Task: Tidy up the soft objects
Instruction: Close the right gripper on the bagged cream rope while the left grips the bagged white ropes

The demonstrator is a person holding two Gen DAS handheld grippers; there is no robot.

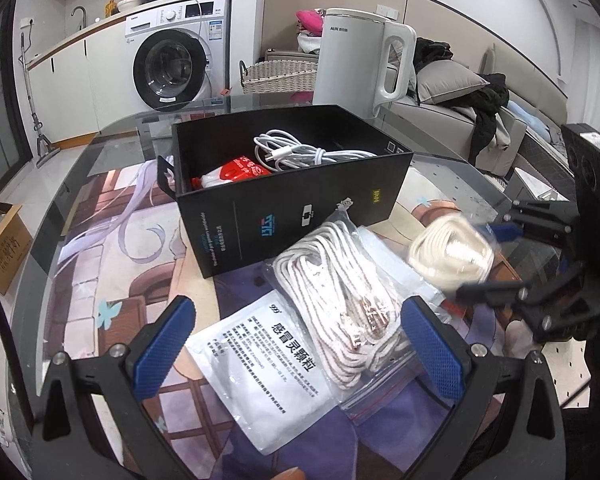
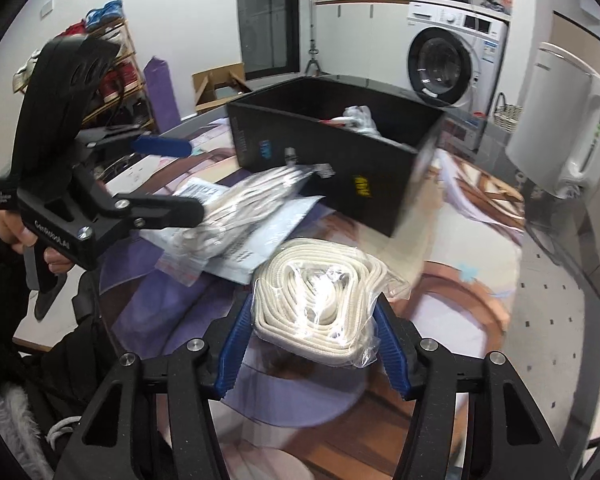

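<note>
In the left wrist view, the left gripper [image 1: 296, 344] is hanging over the table with its blue pads wide apart, gripping nothing. Between the pads are lying a clear bag of white rope [image 1: 340, 300] and, at its 8 o'clock side, a white sachet [image 1: 260, 376] with printed text. The black box [image 1: 292, 184] is standing at 12 o'clock from the rope bag, and its near wall is just beside the bag's top end. Inside the box a white cable [image 1: 300, 150] and a red-and-white packet [image 1: 240, 170] are resting. At 3 o'clock, the right gripper [image 1: 484, 260] is coming in from the edge and is clamping a coil of cream webbing [image 1: 452, 256] wrapped in plastic; the coil looks blurred. A white kettle [image 1: 364, 60] is standing behind the box on the glass table [image 1: 112, 148].

In the right wrist view, the right gripper [image 2: 314, 312] is pressing its two blue pads on both sides of the coil of cream webbing [image 2: 320, 296], so the coil is sitting squeezed between them. The black box [image 2: 340, 156] is standing at 12 o'clock from the coil. The left gripper [image 2: 180, 178] is showing at 9 o'clock, a person's hand [image 2: 24, 240] holding its handle, with its fingers spread over the bag of white rope [image 2: 240, 208]
</note>
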